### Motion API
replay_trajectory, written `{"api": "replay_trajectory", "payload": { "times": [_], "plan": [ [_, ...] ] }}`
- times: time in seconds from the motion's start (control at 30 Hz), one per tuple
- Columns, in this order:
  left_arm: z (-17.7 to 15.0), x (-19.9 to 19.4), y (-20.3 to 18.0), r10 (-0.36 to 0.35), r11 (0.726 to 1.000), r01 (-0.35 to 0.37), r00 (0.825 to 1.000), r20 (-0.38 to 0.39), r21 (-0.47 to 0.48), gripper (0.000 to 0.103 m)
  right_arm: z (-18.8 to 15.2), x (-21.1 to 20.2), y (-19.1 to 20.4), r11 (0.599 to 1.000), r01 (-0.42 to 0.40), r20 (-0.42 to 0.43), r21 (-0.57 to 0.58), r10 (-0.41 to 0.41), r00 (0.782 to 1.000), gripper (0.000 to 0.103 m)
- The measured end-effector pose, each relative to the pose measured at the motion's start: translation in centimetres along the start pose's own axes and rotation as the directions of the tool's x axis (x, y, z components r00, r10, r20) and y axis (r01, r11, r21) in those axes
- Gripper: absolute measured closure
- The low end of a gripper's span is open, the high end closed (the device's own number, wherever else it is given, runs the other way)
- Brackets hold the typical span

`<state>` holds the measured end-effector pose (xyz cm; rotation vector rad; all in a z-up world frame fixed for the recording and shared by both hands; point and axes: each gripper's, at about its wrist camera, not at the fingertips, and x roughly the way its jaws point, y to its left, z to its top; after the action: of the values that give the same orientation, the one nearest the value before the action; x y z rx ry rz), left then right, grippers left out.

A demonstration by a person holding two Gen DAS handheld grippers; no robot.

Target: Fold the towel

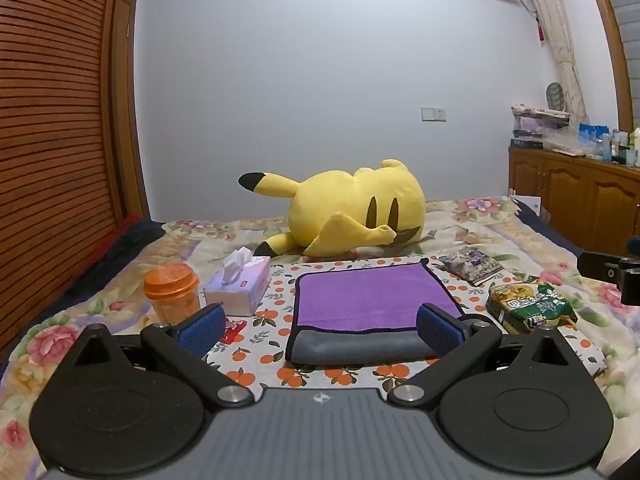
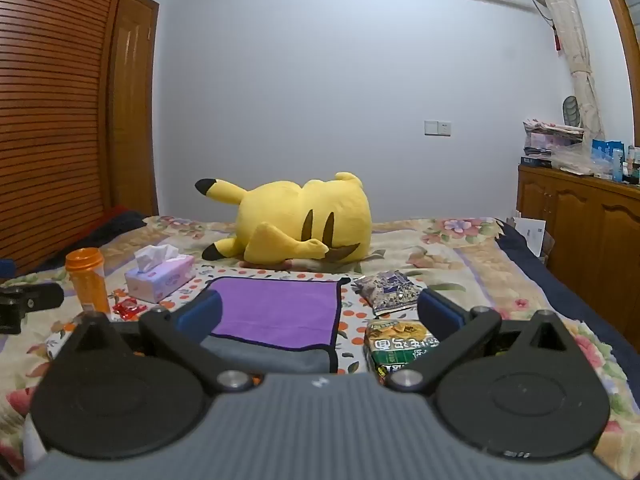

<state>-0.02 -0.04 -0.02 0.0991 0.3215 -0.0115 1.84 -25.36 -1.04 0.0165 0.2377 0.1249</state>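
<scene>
A purple towel [image 1: 372,296] with a black border lies flat on an orange-print cloth [image 1: 276,312] on the bed. Its near edge is folded over and shows a grey underside [image 1: 360,346]. It also shows in the right wrist view [image 2: 276,308]. My left gripper [image 1: 320,330] is open and empty, its blue pads [image 1: 202,326] wide apart just before the towel's near edge. My right gripper [image 2: 320,314] is open and empty, over the towel's near right corner. Each gripper shows at the edge of the other's view, the right one [image 1: 612,276] and the left one [image 2: 28,304].
An orange jar [image 1: 173,294], a tissue box [image 1: 240,286] and a small red wrapper [image 1: 234,330] lie left of the towel. Two snack bags [image 1: 530,308] [image 1: 472,266] lie to its right. A yellow plush [image 1: 348,210] lies behind. A wooden cabinet [image 1: 580,196] stands right.
</scene>
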Motion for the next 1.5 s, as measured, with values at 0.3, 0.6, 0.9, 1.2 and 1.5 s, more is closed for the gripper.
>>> {"api": "replay_trajectory", "payload": {
  "times": [0.3,0.6,0.9,1.2,1.5],
  "plan": [
    [-0.03,0.03,0.03,-0.002,1.000,0.002,1.000,-0.001,-0.003,0.000,0.05,-0.06,-0.02,1.000,-0.006,-0.002,0.002,0.006,1.000,0.000],
    [-0.11,0.16,0.11,-0.001,1.000,0.000,1.000,-0.007,-0.006,0.000,0.02,-0.01,-0.21,1.000,-0.002,-0.003,0.004,0.002,1.000,0.000],
    [0.10,0.39,0.32,0.001,1.000,-0.001,1.000,-0.008,0.001,0.000,0.03,0.07,-0.17,1.000,-0.004,-0.007,0.003,0.004,1.000,0.000],
    [0.08,0.35,0.34,0.001,1.000,-0.001,1.000,-0.005,0.000,0.000,0.04,0.01,-0.17,1.000,-0.003,-0.007,0.003,0.003,1.000,0.000],
    [0.04,0.34,0.33,0.000,1.000,0.000,1.000,-0.005,0.001,0.000,0.05,-0.01,-0.17,1.000,-0.003,-0.008,0.003,0.003,1.000,0.000]
  ]
}}
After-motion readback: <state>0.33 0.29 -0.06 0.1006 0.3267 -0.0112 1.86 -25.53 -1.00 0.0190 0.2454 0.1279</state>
